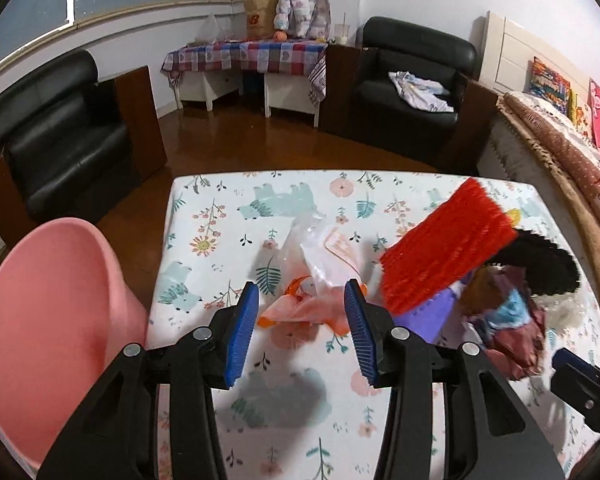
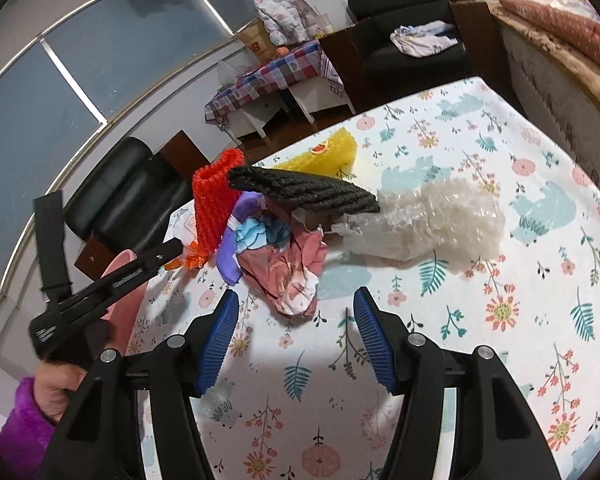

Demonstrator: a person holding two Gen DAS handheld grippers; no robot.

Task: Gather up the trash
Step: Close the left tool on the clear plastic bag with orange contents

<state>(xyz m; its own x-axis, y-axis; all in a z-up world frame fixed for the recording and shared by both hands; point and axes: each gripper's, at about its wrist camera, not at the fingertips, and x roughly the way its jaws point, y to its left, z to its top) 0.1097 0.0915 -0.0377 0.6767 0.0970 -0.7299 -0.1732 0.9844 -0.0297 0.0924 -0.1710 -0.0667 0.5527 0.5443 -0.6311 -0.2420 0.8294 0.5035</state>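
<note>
A heap of trash lies on the floral-cloth table (image 1: 228, 216). In the left wrist view my left gripper (image 1: 300, 294) is open, its jaws on either side of a clear-and-orange plastic wrapper (image 1: 320, 280). Right of it are a red foam net (image 1: 448, 244), a black foam net (image 1: 540, 264) and a crumpled paper wad (image 1: 512, 320). In the right wrist view my right gripper (image 2: 296, 304) is open just short of the crumpled pink paper wad (image 2: 288, 272). Beyond lie the red net (image 2: 214, 200), the black net (image 2: 304, 194), a yellow net (image 2: 332, 156) and bubble wrap (image 2: 428, 220).
A pink bin (image 1: 48, 320) stands at the table's left edge. The left gripper's body (image 2: 100, 280) and the hand holding it show at left in the right wrist view. Black armchairs (image 1: 60, 136), a checked-cloth desk (image 1: 244, 56) and a bed (image 1: 560, 140) surround the table.
</note>
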